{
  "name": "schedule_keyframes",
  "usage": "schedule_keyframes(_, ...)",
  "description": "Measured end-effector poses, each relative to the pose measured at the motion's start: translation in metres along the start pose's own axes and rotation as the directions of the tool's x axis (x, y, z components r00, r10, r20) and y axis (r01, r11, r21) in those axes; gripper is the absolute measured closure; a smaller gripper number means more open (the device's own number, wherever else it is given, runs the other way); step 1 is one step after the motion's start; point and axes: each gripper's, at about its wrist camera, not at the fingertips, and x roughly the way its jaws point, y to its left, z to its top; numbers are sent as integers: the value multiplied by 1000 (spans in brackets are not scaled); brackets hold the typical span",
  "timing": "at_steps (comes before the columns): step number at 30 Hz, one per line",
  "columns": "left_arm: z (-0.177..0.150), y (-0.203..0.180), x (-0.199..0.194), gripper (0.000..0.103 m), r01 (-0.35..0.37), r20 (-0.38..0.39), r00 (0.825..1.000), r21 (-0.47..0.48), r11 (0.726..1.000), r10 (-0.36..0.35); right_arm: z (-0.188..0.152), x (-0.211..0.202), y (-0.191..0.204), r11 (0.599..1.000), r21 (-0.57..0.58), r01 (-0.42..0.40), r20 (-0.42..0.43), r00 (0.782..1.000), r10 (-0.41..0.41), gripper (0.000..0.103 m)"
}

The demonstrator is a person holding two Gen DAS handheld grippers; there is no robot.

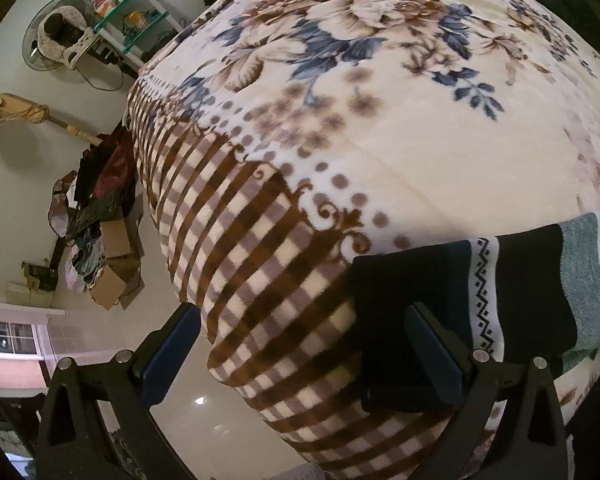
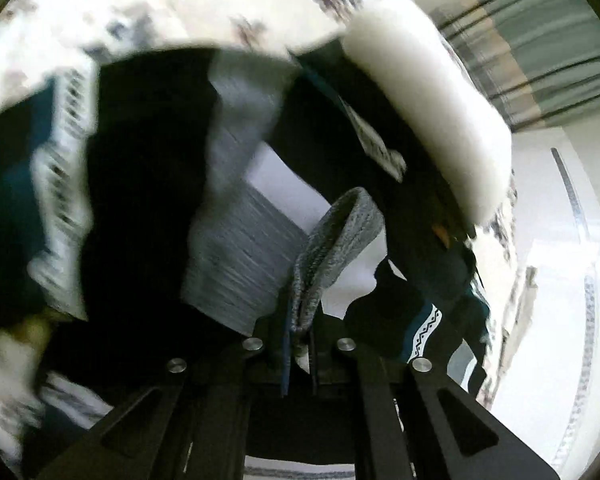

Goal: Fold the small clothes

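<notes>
Left tongs (image 1: 300,360) spread over blanket (image 1: 380,140) edge beside garment (image 1: 532,292), right tongs (image 2: 300,356) pinching its grey fold

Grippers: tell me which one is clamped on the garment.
The right gripper, shut on the garment's grey band. The left gripper stands open, with only blanket between its fingers.

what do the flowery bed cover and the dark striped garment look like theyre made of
Cream floral bed blanket: looks like plush fleece, matt and fuzzy, with a soft nap blurring the printed flowers and brown checks. Dark striped garment: looks knitted, probably a wool or acrylic blend, with a woven-in zigzag band and a heathered grey stripe. The grey edge pinched in the right gripper shows a speckled knit.
</notes>
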Motion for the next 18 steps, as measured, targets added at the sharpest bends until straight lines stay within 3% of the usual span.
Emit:
schedule_keyframes(5,1,7,-2,0,34,-2,999,-20,999,-34,12,-5,21,998,-3,-63,-43,997,63,95)
schedule_keyframes(7,-1,15,-4,0,83,-2,997,-44,996,-83,10,-1,1,982,90,-168,-74,982,174,85)
schedule_keyframes(9,-6,28,-2,0,154,-14,988,-82,985,-156,1,-7,-27,942,216,-257,-63,959,276,52)
schedule_keyframes(11,-15,41,5,0,231,-41,970,-129,964,-238,-12,-12,-54,900,311,-305,-50,941,336,44)
schedule_keyframes(15,-35,60,29,0,314,-102,931,-269,910,-351,-50,-14,-89,844,427,-325,-87,914,396,44)
schedule_keyframes(18,-39,63,51,0,398,-119,871,-398,827,-476,-77,-7,-98,835,457,-307,-137,903,407,44)
